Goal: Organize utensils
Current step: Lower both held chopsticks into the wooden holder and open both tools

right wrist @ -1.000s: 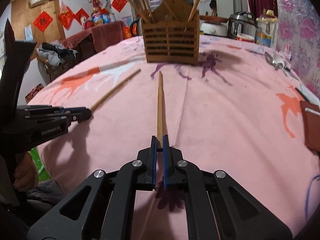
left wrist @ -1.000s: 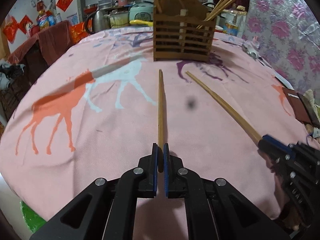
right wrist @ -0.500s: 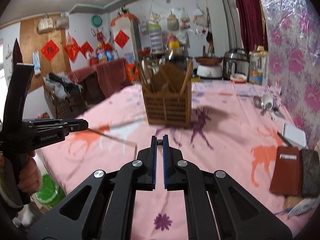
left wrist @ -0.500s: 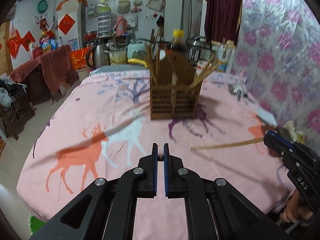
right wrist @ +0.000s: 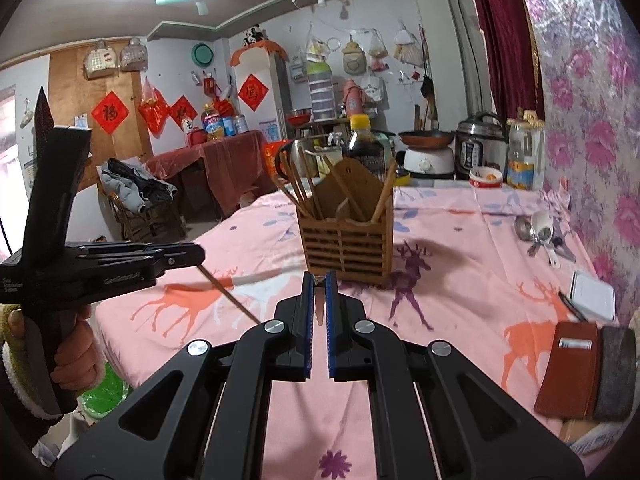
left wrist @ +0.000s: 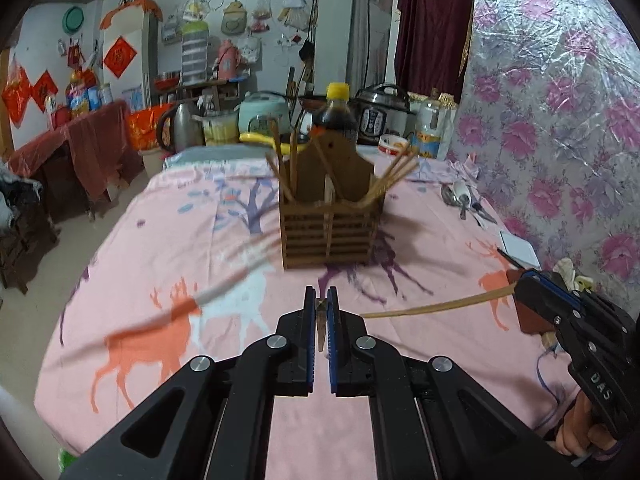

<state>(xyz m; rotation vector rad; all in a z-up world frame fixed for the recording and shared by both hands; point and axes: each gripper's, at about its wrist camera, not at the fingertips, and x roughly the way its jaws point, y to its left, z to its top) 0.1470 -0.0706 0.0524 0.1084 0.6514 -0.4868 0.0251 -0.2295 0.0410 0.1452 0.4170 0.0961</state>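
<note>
Left wrist view: left hand-held gripper, one, jaws clamped on one chopstick, seen end-on between the blue pads, long axis running straight ahead along the fingers.

Right hand-held gripper, one, at the right edge of the same view, closed on a second chopstick, whose free length points leftward across the frame, above the desk.

Right wrist view: the same pairing mirrored; the right hand-held gripper's own chopstick sits end-on between its pads, and the left one's chopstick slants down from its tip.

Wooden holder, one, slatted, two compartments, upright on the pink deer-print cloth, directly ahead of both grippers and beyond the chopstick tips. Neither gripper looks clearly nearer; both chopsticks lie roughly level, so each would need tipping upright to drop in.

Contents of holder: chopsticks leaning in both compartments, several each; exact count unclear.

Loose items: spoons near the right desk edge, number uncertain.
</note>
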